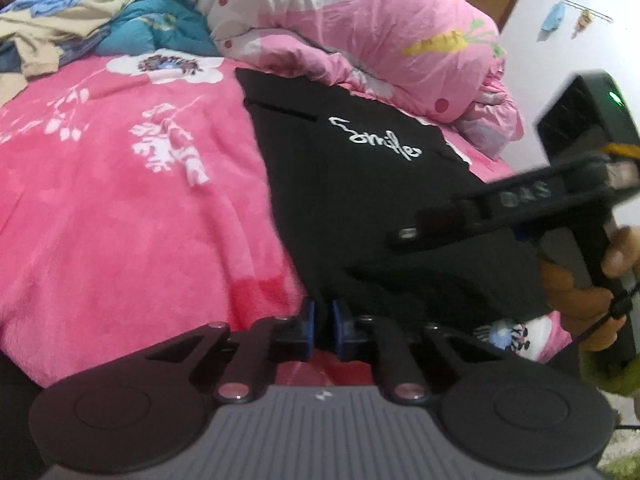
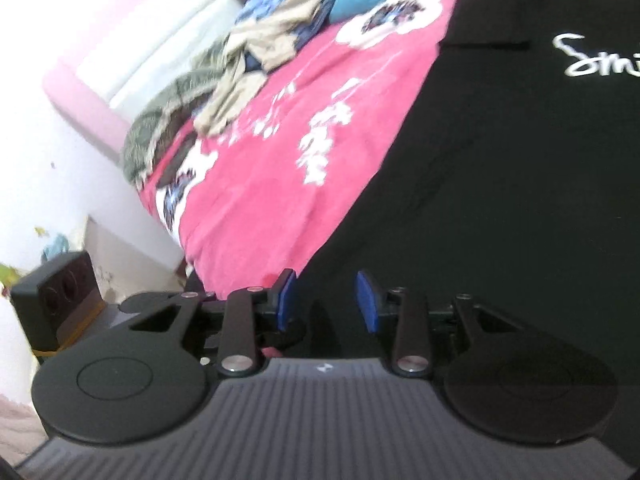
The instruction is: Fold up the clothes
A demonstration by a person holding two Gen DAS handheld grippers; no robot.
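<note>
Our left gripper [image 1: 323,322] has its blue pads nearly together, pinching the near hem of the black garment [image 1: 360,184], a smooth dark cloth with white script lettering. Our right gripper [image 2: 327,300] holds its jaws apart over the same black fabric, pads pressing on nothing. In the left view, a hand [image 1: 584,284] grips the right tool's handle, tilted downward. The garment lies flat on a fuzzy pink floral blanket [image 1: 120,208], beside a puffy pink quilt [image 1: 360,32].

shirt [image 1: 360,184] lies on blanket [image 1: 120,200], duvet [image 1: 360,32] behind it.
</note>
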